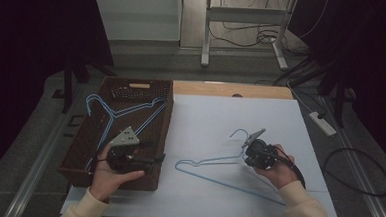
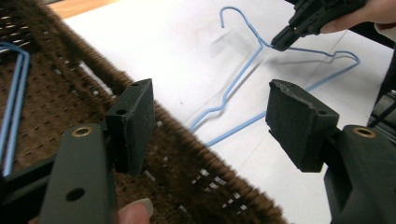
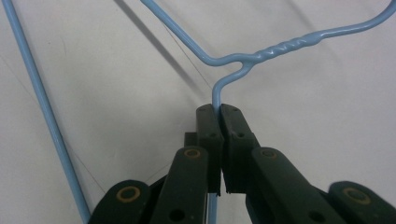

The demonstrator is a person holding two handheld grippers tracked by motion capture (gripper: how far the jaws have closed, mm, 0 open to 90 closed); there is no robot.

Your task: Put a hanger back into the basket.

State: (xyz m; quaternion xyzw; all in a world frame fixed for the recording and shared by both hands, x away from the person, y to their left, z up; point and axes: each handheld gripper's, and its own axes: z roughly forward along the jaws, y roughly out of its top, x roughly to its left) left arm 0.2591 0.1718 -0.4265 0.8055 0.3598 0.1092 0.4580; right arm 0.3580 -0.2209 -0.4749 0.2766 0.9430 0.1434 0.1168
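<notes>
From above, two blue wire hangers (image 1: 125, 112) already lie in the brown woven basket (image 1: 84, 148) at the left of the counter (image 1: 215, 124), and one more blue hanger (image 1: 217, 175) is still out on the white sheet, so I'd judge the tidying is well under way with this one left to move across. The right hand-held gripper (image 1: 252, 141) sits at that hanger's neck, just below the hook, while the left hand-held gripper (image 1: 155, 160) hangs over the basket's near right corner. Looking along the left hand-held gripper (image 2: 210, 121), its jaws stand wide apart with nothing between them, above the basket rim (image 2: 196, 149), and beyond them the loose hanger (image 2: 243, 77) is seen with the other tool on it. Along the right hand-held gripper (image 3: 220, 122), the jaws are pinched tight on the wire (image 3: 217, 95) just under the twisted neck. The grasp looks made; the lift and the carry to the basket remain.
</notes>
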